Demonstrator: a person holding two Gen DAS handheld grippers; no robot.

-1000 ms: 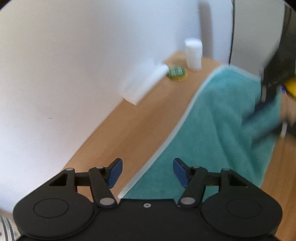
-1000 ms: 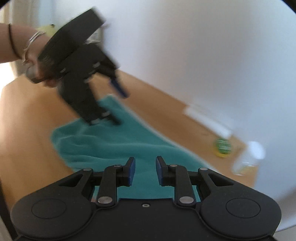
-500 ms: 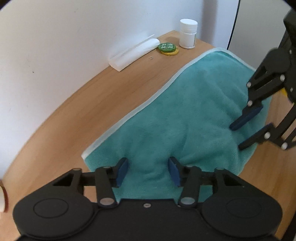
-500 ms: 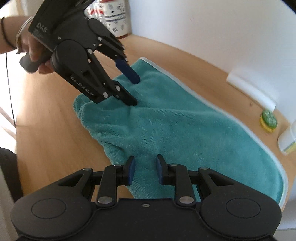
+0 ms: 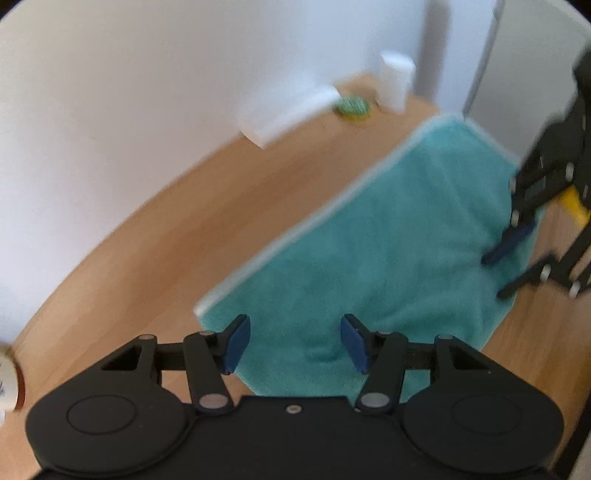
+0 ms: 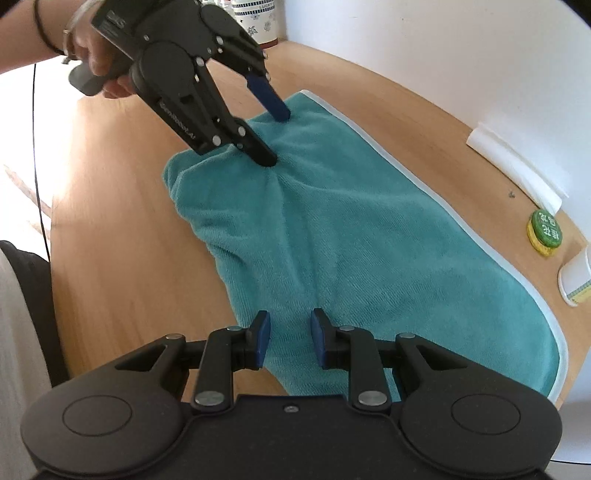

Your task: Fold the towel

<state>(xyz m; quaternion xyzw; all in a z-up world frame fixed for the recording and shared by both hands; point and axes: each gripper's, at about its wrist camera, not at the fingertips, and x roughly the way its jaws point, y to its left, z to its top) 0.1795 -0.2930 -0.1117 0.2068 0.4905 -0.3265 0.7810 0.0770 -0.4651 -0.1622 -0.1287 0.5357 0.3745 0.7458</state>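
A teal towel [image 6: 351, 236] with a pale hem lies folded lengthwise on the wooden table [image 6: 122, 229]; it also shows in the left wrist view [image 5: 388, 251]. My left gripper [image 5: 295, 341] is open over the towel's near-left end, its fingertips pressing into the cloth in the right wrist view [image 6: 275, 134]. My right gripper [image 6: 288, 341] is open with a narrow gap, over the towel's other end near its folded edge. It appears in the left wrist view [image 5: 506, 273], open above the towel's far right edge. Neither holds cloth.
Along the wall stand a white folded paper [image 6: 517, 166], a green and yellow lid [image 6: 545, 232] and a white bottle [image 5: 395, 81]. A patterned cup [image 6: 255, 18] stands at the table's far end. A cup's edge [image 5: 9, 384] shows at left.
My left gripper has opened wider and moved down onto the towel's end. My right gripper has shifted a little nearer its end, jaws unchanged.
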